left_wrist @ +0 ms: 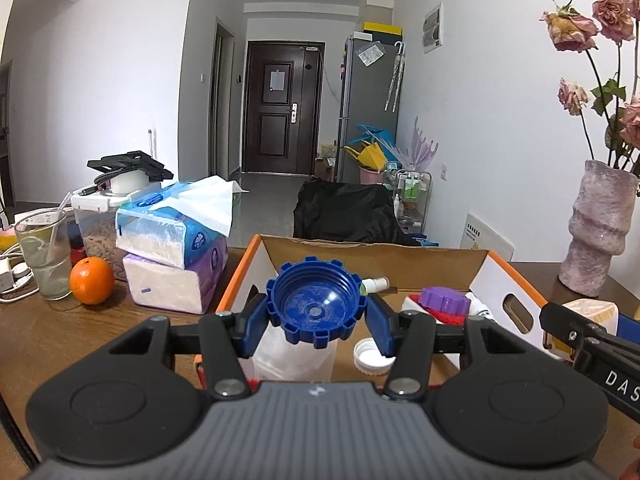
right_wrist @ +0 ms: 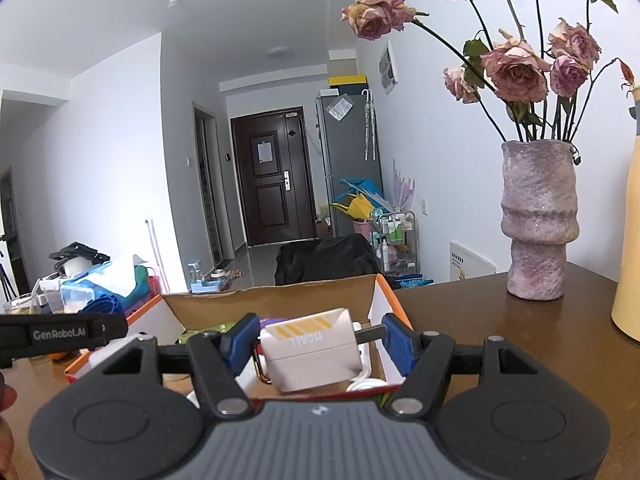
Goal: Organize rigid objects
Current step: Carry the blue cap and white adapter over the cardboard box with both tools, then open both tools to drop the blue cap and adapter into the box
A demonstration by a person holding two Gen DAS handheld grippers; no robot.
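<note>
While my left claw [left_wrist: 316, 322] is clamped on the blue ribbed cap [left_wrist: 316, 304], its hollow side facing back at me, the cap hangs just above the near part of the open cardboard box [left_wrist: 496, 280], so the drop lies straight ahead and down, with no sideways reach called for. My right claw [right_wrist: 316, 344] grips a white charger plug [right_wrist: 312, 350] by its body and prongs, its long side lying across the jaws, and it too hangs over the box's near edge, toward the right-hand wall. Both hands seem about equally close; I judge either could let go first. Already in the box lie a white cap [left_wrist: 372, 356], a purple cap [left_wrist: 444, 300] and a small spray bottle [left_wrist: 376, 283]. Beyond the box's left edge, on the brown tabletop [right_wrist: 480, 320], sit tissue packs [left_wrist: 172, 248], an orange [left_wrist: 92, 280] and a glass [left_wrist: 42, 252]. At the tabletop's right side stands a vase [right_wrist: 538, 220] of dried roses. Farther off are a dark door [left_wrist: 280, 104] and a grey fridge [left_wrist: 368, 108].
</note>
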